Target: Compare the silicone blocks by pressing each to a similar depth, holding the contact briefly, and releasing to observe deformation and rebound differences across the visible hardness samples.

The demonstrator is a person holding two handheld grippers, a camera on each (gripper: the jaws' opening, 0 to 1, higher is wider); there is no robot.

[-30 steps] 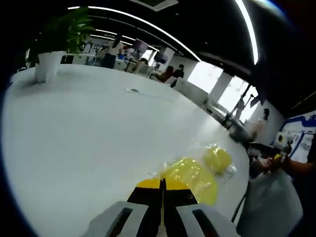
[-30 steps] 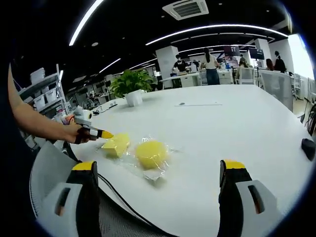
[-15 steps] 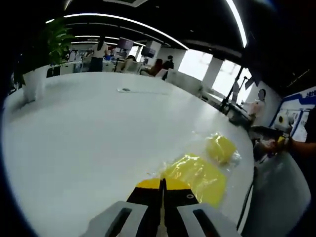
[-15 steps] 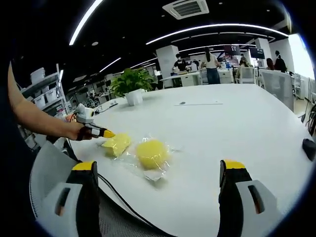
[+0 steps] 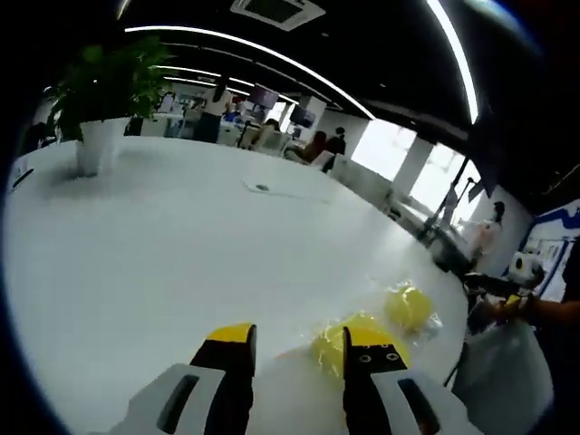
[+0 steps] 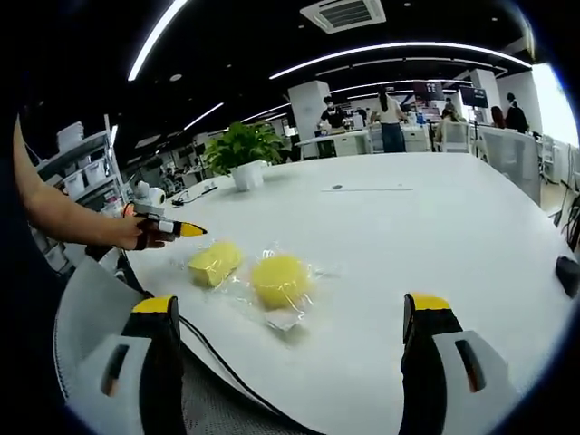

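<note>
Two yellow silicone blocks in clear plastic wrap lie on the white table (image 6: 435, 227). In the right gripper view the flatter block (image 6: 215, 263) is on the left and the rounder block (image 6: 279, 279) beside it. My left gripper (image 6: 181, 229), held in a hand, hovers just left of and above the flatter block without touching it. In the left gripper view my left gripper (image 5: 299, 343) is open; the flatter block (image 5: 333, 343) shows between its jaws and the rounder block (image 5: 405, 305) lies beyond. My right gripper (image 6: 292, 313) stands wide open, back from the blocks, holding nothing.
A potted plant (image 6: 243, 159) stands at the far side of the table, and a thin flat item (image 6: 362, 189) lies past the blocks. A black object (image 6: 568, 272) sits at the right edge. A mesh chair (image 6: 227, 399) and cable are below the near edge. People stand far back.
My left gripper, shut with its tip at the flatter block before, has opened and lifted away from it. The right gripper and both blocks have stayed put.
</note>
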